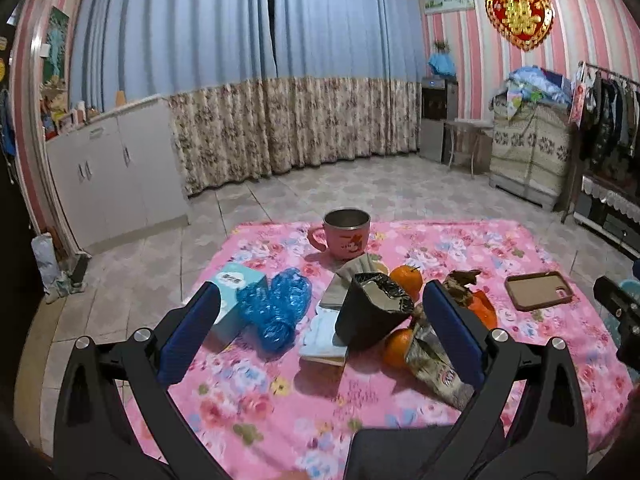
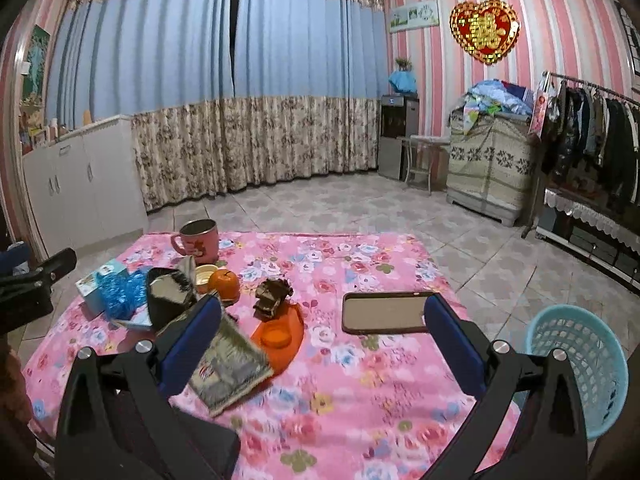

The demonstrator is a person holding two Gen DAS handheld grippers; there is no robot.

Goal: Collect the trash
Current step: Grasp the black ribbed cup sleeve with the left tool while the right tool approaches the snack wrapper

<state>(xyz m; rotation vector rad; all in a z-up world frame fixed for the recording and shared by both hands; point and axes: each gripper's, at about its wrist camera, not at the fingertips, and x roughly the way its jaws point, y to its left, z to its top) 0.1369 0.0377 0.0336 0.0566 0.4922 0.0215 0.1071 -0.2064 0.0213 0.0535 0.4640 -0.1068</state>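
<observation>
Both the left gripper [image 1: 320, 312] and the right gripper [image 2: 322, 320] stand wide open and empty above the pink floral tablecloth [image 2: 360, 412]. Trash is mid-table: a torn black foil pouch [image 1: 370, 310] and a flattened silver wrapper [image 2: 230, 368]. The turquoise plastic basket [image 2: 580, 364] stands off the right edge. Risk: the wrappers lie against the oranges [image 1: 406, 278], so a careless pinch could roll the fruit or snag the cloth.

Pink-striped walls [image 2: 440, 60], blue floral-hemmed curtains [image 2: 240, 80], pale tiled floor [image 2: 340, 204], white cabinets [image 2: 80, 184], clothes rack [image 2: 592, 128].
</observation>
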